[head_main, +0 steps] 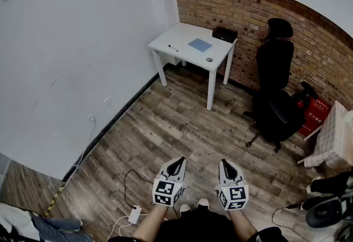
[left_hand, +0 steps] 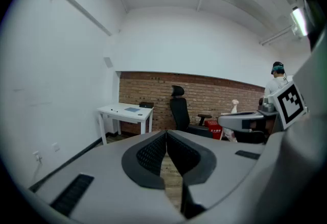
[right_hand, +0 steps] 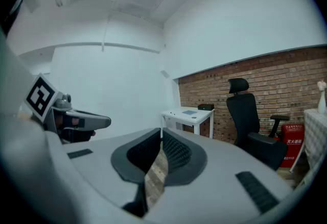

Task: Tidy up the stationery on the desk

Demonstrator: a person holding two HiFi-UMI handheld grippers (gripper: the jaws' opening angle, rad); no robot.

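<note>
Far off: white desk (head_main: 182, 37), blue notebook (head_main: 199, 44), black pen (head_main: 173, 48).

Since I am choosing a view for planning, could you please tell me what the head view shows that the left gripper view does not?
Only the head view shows the power strip on the floor and the operator's shoes. Only the left gripper view shows the ceiling light and another person standing at far right. Both show the white desk, black chair and brick wall.
</note>
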